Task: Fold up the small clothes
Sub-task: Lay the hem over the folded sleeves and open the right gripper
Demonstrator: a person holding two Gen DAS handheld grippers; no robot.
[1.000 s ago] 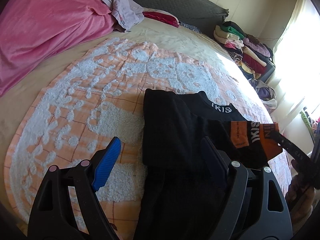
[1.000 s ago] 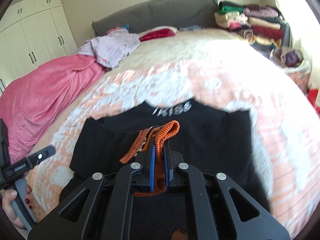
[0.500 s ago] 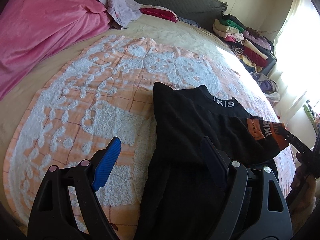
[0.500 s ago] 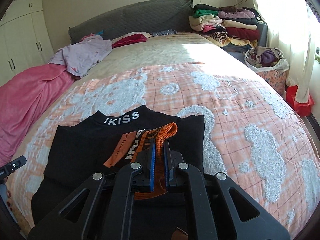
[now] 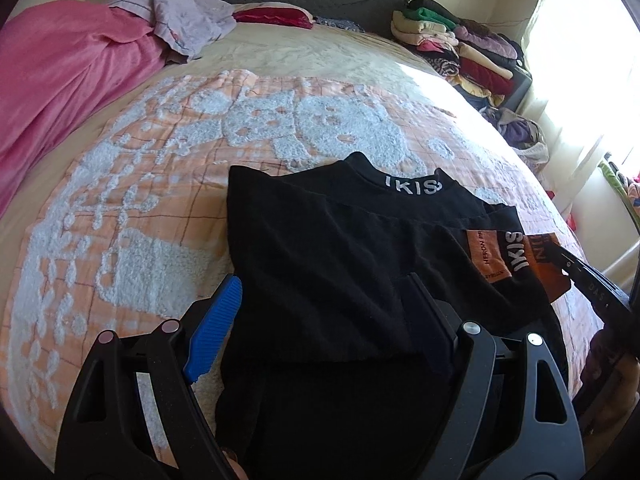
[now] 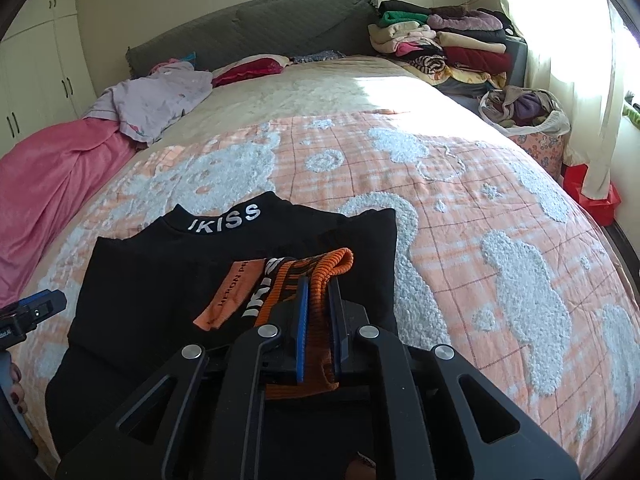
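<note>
A small black top (image 5: 344, 252) with a white-lettered collar lies on the orange and white blanket (image 5: 132, 208); it also shows in the right wrist view (image 6: 160, 276). One sleeve is folded across the body, and its orange cuff (image 6: 320, 276) sits between the fingers of my right gripper (image 6: 318, 300), which is shut on it. In the left wrist view the cuff (image 5: 504, 256) lies at the garment's right side. My left gripper (image 5: 320, 304) is open, low over the lower part of the top, one finger on each side of the fabric.
A pink duvet (image 6: 48, 176) and a lilac garment (image 6: 156, 96) lie at the bed's left and far side. A stack of folded clothes (image 6: 444, 44) stands at the far right. A bag of clothes (image 6: 524, 108) sits beside the bed.
My right gripper has carried the orange cuff over the black top, laying the sleeve across the body. My left gripper stays open and has shifted a little right over the garment.
</note>
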